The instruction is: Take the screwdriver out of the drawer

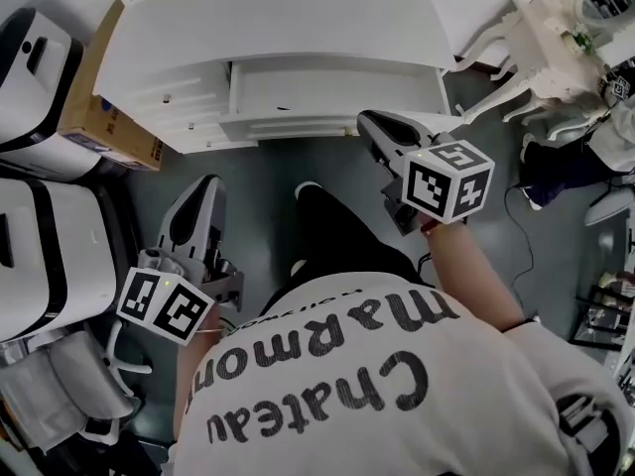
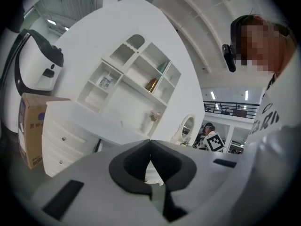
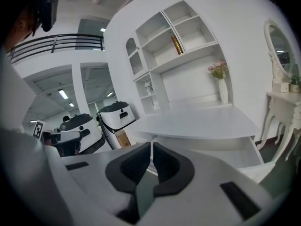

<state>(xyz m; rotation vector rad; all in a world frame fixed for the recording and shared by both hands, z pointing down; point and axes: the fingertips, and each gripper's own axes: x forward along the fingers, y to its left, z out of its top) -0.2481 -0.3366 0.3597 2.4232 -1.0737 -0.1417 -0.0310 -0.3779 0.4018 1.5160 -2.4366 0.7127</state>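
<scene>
A white desk [image 1: 169, 48] fills the top of the head view, and its middle drawer [image 1: 337, 97] stands pulled out a little. I see no screwdriver in any view; the inside of the drawer shows only white. My right gripper [image 1: 369, 117] hangs just in front of the drawer's right end, shut and empty; in the right gripper view its tips [image 3: 151, 144] meet, with the drawer [image 3: 225, 152] ahead. My left gripper [image 1: 203, 181] is lower left, away from the desk over the floor, shut and empty, its tips [image 2: 150, 142] together.
A cardboard box [image 1: 104, 117] leans at the desk's left end, beside white-and-black machines [image 1: 30, 77]. An ornate white vanity table [image 1: 541, 43] stands at the right. The person's dark shoe [image 1: 310, 194] is on the grey floor between the grippers. Side drawers [image 2: 61, 140] show at the desk's left.
</scene>
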